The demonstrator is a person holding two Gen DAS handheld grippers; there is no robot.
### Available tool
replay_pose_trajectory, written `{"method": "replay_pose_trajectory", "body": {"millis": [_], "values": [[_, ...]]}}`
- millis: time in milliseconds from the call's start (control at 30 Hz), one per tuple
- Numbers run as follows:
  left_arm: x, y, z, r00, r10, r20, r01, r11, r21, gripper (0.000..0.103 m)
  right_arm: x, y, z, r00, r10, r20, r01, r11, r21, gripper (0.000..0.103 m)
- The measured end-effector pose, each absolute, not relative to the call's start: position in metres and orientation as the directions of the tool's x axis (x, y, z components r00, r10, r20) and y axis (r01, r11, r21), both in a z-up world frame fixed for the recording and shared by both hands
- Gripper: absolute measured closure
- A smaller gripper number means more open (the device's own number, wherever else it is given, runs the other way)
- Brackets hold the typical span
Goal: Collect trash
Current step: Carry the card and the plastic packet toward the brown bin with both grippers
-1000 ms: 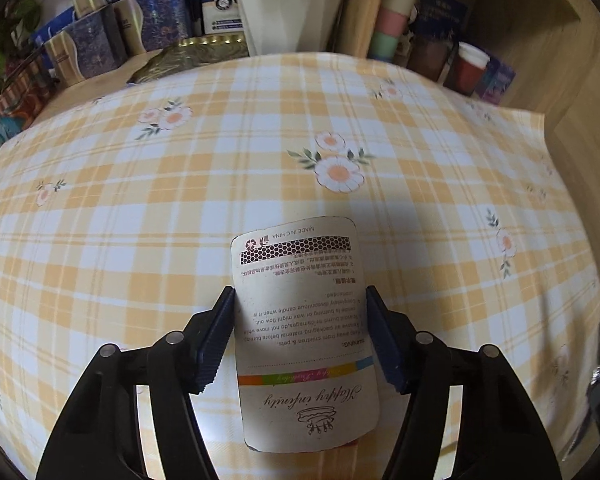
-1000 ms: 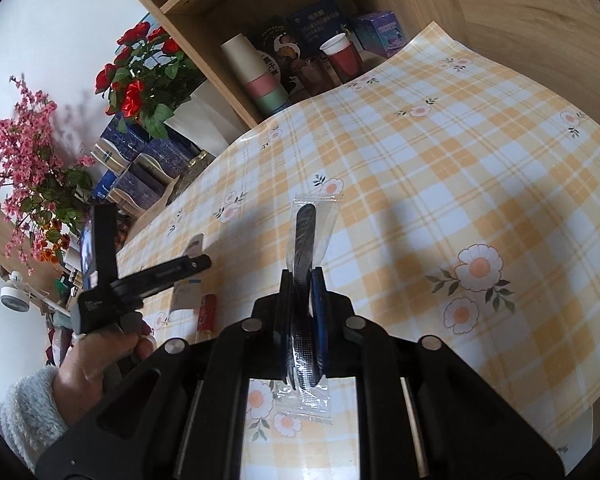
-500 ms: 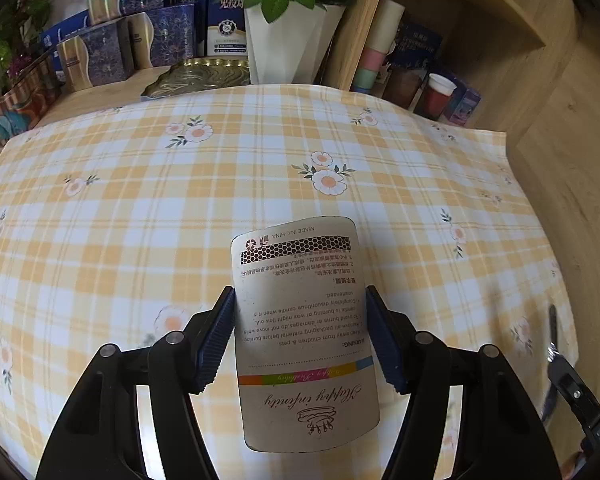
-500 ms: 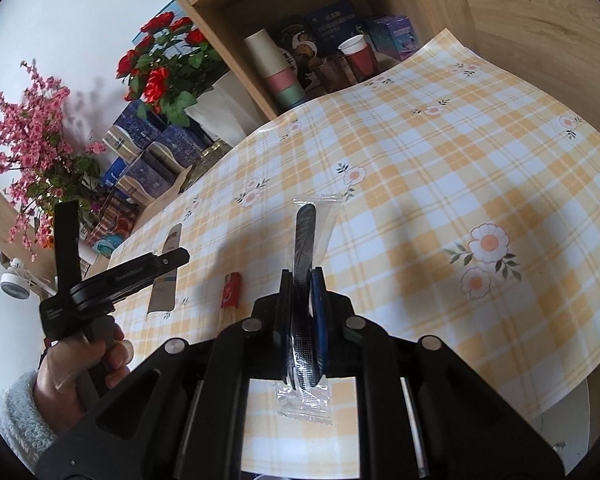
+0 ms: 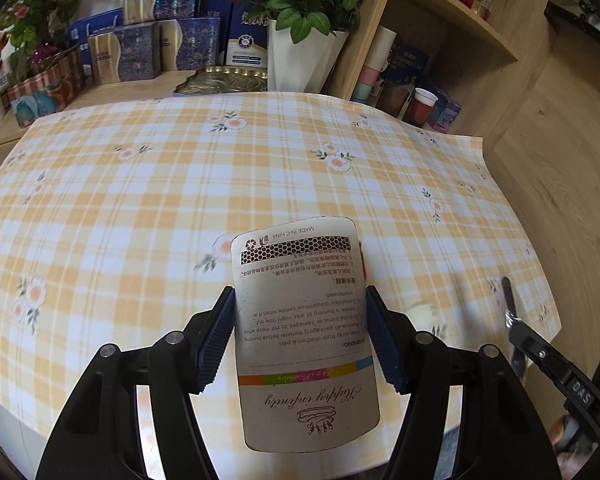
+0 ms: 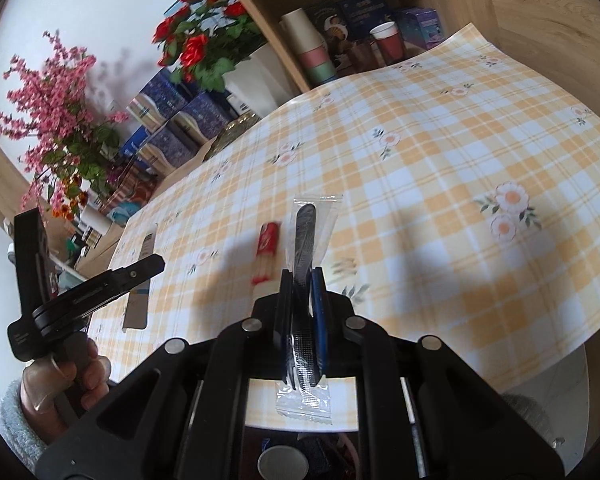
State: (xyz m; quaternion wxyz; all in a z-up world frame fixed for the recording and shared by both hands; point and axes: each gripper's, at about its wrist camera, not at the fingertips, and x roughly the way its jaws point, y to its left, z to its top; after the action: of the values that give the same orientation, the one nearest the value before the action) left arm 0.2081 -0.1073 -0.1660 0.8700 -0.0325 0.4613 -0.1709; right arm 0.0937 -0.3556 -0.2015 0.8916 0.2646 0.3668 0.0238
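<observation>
My left claw (image 5: 300,332) is clamped on a brown card (image 5: 306,332), gripping it by both long edges; the card is printed with warnings and lies flat between the blue pads (image 5: 218,336), raised above the checked cloth (image 5: 180,184) that covers the surface. My right claw (image 6: 300,300) is pinched tight on a clear plastic wrapper (image 6: 312,224) with a dark flat strip inside, held on edge so it sticks out past the tips and trails back between the arms of the claw. Just left of that wrapper, a small red and white packet (image 6: 266,252) lies on the cloth. In the right view my left hand (image 6: 66,380) grips its handle low on the left, the card showing edge-on beneath it. At the far edge of the surface stand a white pot of red roses (image 5: 304,56), some blue boxes (image 5: 140,52) and a stack of paper cups (image 6: 312,52) on a wooden shelf (image 5: 456,20)
</observation>
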Motion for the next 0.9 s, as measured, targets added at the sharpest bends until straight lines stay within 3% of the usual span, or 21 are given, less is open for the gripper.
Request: {"method": "replay_pose_trajectory", "body": {"millis": [667, 900], "values": [[0.091, -0.026, -0.177, 0.515, -0.348, -0.784, 0.222, 0.937, -0.270, 0.041, 0.053, -0.283, -0.239, 0.621, 0.339, -0.706, 0.023, 0.893, 0.449, 0.090], [0.057, 0.000, -0.178, 0.533, -0.329, -0.779, 0.179, 0.944, -0.277, 0.041, 0.040, -0.242, -0.267, 0.492, 0.437, -0.753, -0.095, 0.887, 0.452, 0.090]]}}
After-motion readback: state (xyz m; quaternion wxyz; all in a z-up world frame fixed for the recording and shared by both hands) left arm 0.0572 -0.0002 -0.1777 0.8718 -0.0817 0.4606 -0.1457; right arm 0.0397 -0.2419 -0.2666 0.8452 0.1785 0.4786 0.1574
